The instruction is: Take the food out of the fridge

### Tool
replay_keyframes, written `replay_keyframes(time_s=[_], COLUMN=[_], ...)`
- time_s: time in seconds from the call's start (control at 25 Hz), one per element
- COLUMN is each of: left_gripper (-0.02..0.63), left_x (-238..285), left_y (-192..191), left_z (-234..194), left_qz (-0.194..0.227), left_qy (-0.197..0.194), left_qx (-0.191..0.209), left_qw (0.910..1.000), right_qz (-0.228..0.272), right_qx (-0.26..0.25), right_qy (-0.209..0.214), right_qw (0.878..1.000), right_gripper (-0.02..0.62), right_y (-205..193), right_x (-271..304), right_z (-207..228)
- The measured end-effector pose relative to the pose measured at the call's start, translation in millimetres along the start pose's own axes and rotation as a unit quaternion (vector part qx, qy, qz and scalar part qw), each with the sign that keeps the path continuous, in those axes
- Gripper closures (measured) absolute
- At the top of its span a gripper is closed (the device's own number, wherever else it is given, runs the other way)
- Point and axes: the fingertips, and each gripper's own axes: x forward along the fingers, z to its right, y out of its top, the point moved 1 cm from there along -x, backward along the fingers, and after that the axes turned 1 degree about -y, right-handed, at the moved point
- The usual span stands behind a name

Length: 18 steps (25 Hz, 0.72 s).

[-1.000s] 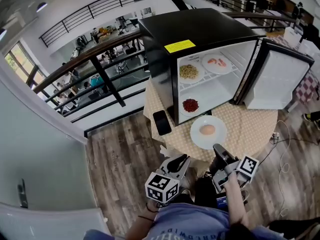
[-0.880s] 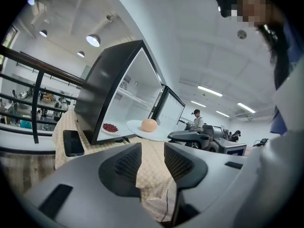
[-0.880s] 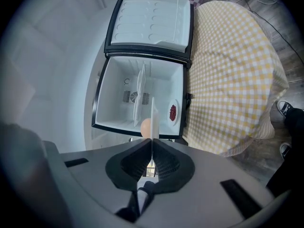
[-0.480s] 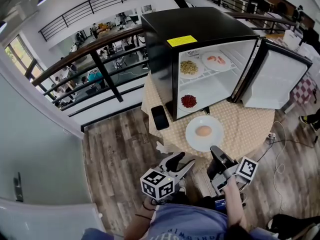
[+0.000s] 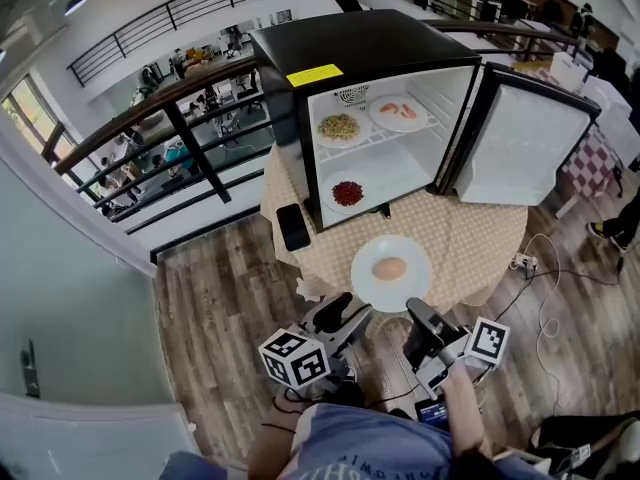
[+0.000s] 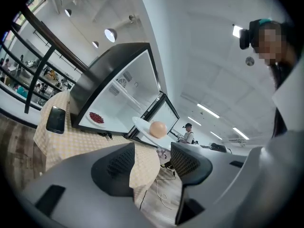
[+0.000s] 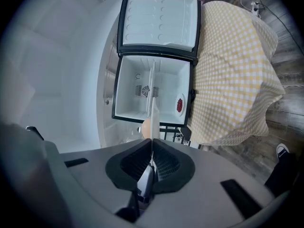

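Low in the middle of the head view, out of the fridge (image 5: 380,43) and over the front edge of the cloth-covered bench (image 5: 470,238), a white plate (image 5: 365,280) carries one pale round piece of food (image 5: 390,268). The right gripper (image 5: 416,316) has its fingers (image 7: 166,165) clamped on the plate's near rim; in the right gripper view the plate runs edge-on out from between them. To its left, the left gripper (image 5: 345,313) is opening its fingers (image 6: 114,167), with nothing between them. Higher in the frame the fridge stands with its door (image 5: 520,148) swung out to the right. On its wire shelf (image 5: 385,143) lie a plate of yellowish strands (image 5: 339,126) and a plate of pink pieces (image 5: 399,111). On the fridge floor below, toward the left, lies a plate of red bits (image 5: 347,192). A dark phone (image 5: 293,227) lies on the bench just left of the fridge's front corner
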Motion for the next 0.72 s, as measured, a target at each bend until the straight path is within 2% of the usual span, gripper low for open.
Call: replay_keyframes(time_s=[0.28,0.48,0.6,0.72], left_gripper=[0.373,0.370,0.370,0.370], left_x=[20.8,29.8,28.8,26.2], left_y=[-37.6,-59.5,-70.0,-81.0], left_z=[62.9,107.6,125.0,141.0], left_qz=[-0.024,-0.023,-0.020,-0.020], left_qy=[-0.032,-0.062,-0.062,-0.047], left_qx=[0.004,-0.008,-0.009,0.011], left_qw=[0.9992,0.9978,0.9978,0.9986], right_qz=[0.009,-0.014,-0.023,-0.032], right_qx=[0.008,0.002,0.002,-0.016], right_qy=[0.011,0.024,0.032,0.026], right_qw=[1.000,1.000,0.999,0.999], right_gripper=[0.574,0.574,0.573,0.572], right_y=[13.1,7.9,2.7,-3.2], right_x=[-68.5,-105.4,-125.4,-147.5], right_z=[-0.6,-3.2,-4.8,-3.7])
